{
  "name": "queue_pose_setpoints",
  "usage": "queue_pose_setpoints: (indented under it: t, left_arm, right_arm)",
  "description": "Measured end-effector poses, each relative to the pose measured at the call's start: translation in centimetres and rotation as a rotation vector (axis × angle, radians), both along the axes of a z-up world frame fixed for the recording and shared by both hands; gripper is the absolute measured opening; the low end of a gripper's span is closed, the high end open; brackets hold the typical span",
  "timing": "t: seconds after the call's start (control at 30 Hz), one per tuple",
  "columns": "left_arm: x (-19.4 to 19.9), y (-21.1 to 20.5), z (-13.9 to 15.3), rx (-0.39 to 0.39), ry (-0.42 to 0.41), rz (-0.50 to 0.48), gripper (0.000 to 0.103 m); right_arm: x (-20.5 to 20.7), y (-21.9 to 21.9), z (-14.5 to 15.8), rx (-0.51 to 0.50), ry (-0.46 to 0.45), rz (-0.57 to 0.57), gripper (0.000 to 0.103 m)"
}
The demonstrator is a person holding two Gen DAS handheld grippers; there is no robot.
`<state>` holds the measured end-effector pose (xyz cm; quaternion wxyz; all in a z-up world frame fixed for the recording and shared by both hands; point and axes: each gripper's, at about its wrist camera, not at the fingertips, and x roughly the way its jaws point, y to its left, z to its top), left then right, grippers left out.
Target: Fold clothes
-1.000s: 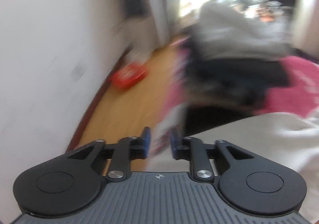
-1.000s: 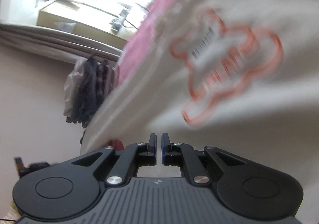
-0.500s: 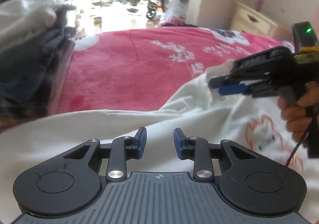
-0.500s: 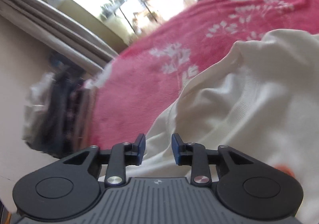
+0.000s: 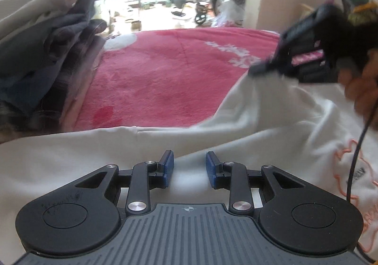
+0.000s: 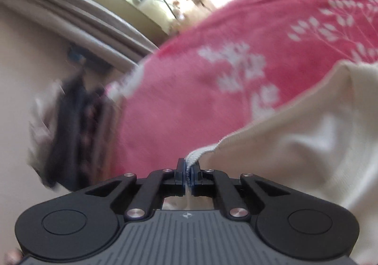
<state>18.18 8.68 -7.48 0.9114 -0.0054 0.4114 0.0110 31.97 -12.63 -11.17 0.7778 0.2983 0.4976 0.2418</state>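
Cream garment [image 6: 295, 147], unreadable orange print [image 5: 354, 170]

Home bedroom, pink blanket [image 5: 165, 71], stacked clothes [image 5: 42, 52]

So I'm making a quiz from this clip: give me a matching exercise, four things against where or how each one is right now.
Things:
1. left gripper
2. right gripper
3. blanket
4. clothes pile

States:
A. pink, spread under the shirt
B. stacked at the left of the left view
C. open over the shirt
D. shut on the shirt's ribbed edge

Pairs: 1-C, 2-D, 3-A, 4-B
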Motion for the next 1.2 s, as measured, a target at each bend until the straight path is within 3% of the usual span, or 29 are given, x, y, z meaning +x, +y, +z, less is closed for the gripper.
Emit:
queue_pose_setpoints:
  t: [0.27, 0.43, 0.57, 0.67, 0.73, 0.87, 0.97, 1.13, 1.2]
  left_arm:
    - [0.5, 2.0, -1.4, 0.018, 0.059, 0.118, 0.03]
    - [0.3, 2.2, -1.9, 0.058, 0.071, 0.138, 0.03]
    - [0.3, 2.0, -2.1, 0.087, 0.071, 0.138, 0.031]
    - [0.3, 2.1, -2.1, 0.089, 0.073, 0.146, 0.033]
    - [0.3, 2.3, -2.1, 0.09, 0.074, 0.153, 0.034]
    - [0.5, 2.4, -2.4, 0.105, 0.069, 0.163, 0.035]
    - [0.5, 2.4, -2.4, 0.108, 0.061, 0.178, 0.035]
    - [-0.6, 2.8, -1.5, 0.044, 0.001, 0.184, 0.035]
    - [-1.5, 2.5, -0.7, 0.027, -0.045, 0.164, 0.035]
  right_arm:
    - [4.2, 0.5, -3.7, 0.169, 0.093, -0.109, 0.005]
    - [5.4, 2.0, -7.1, 0.083, 0.015, -0.027, 0.003]
    - [6.3, 1.1, -7.9, 0.156, 0.056, -0.007, 0.003]
    - [7.3, 0.6, -6.8, 0.153, 0.133, 0.028, 0.015]
    - [8.0, 0.2, -5.7, 0.147, 0.185, 0.057, 0.05]
    - [9.4, -1.1, -2.9, 0.123, 0.241, 0.089, 0.057]
    - [9.7, -2.5, -0.2, 0.062, 0.197, 0.083, 0.057]
    - [6.9, -7.4, 5.9, -0.05, -0.084, -0.001, 0.056]
    - [5.8, -8.2, 6.1, -0.162, -0.118, 0.026, 0.054]
